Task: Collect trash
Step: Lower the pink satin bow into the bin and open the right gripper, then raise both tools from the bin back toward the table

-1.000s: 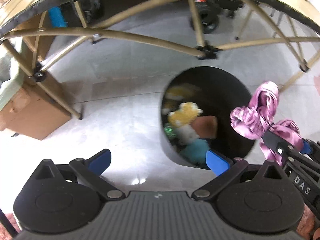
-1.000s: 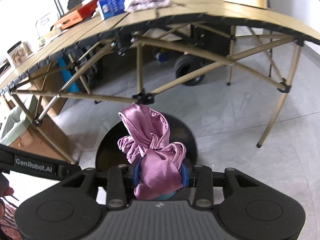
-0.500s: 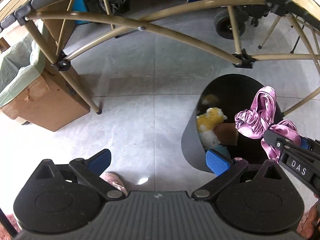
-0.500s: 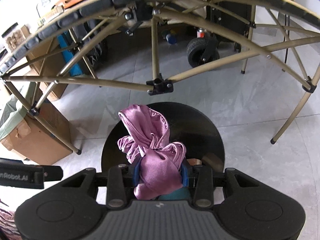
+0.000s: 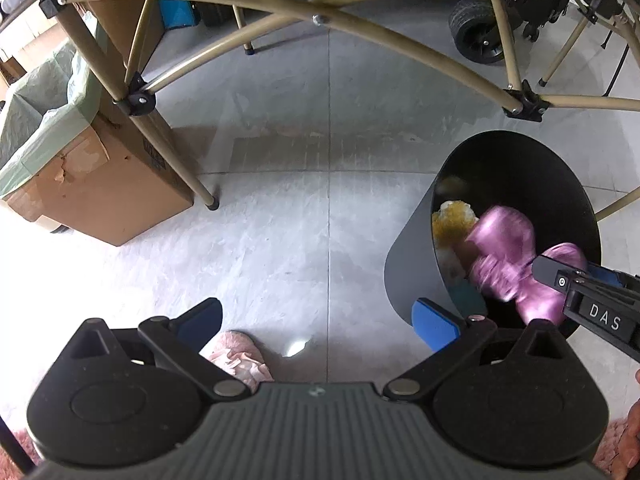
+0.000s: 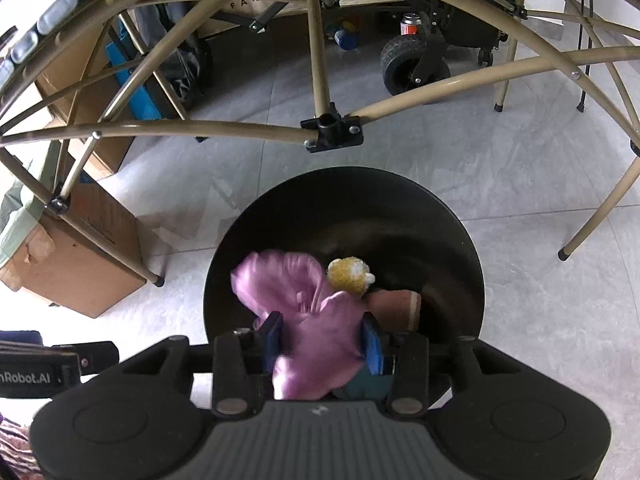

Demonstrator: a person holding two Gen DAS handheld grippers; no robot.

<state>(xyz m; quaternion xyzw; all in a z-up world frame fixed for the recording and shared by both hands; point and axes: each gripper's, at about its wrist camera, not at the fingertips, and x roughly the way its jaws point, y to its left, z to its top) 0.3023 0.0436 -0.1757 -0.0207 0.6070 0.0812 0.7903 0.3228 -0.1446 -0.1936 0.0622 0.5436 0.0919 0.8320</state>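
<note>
Shiny pink-purple cloth (image 6: 316, 320), black bin (image 6: 460, 240), yellow-and-white plush (image 6: 349, 274) inside. Blue pads (image 5: 434, 322), tan frame (image 5: 400, 36), brown box (image 5: 104, 184) with pale green liner (image 5: 36, 120), grey floor (image 5: 280, 200).

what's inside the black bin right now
Inside the black bin: a yellow plush toy, a brownish item and something teal. The pink cloth in the right gripper covers the rest.

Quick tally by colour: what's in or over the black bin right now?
Pink: 1, cloth in the right gripper, over the bin
Yellow: 1, plush
Brown: 1, block
Teal: 1, item
Total: 4 visible
</note>
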